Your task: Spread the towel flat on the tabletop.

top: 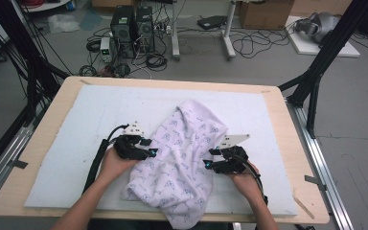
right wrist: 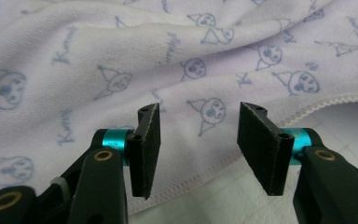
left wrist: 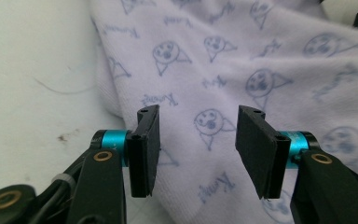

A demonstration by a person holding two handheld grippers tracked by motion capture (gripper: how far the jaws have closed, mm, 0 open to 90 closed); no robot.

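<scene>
White mat (top: 76,143): printed towel (top: 182,158) crumpled, hand-held grippers apart.

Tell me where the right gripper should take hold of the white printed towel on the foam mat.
Probably the stitched hem of the white printed towel, just ahead of the right gripper. That edge lies flat and single-layered on the white foam mat, so come in low from the mat side, one jaw sliding under it.
</scene>
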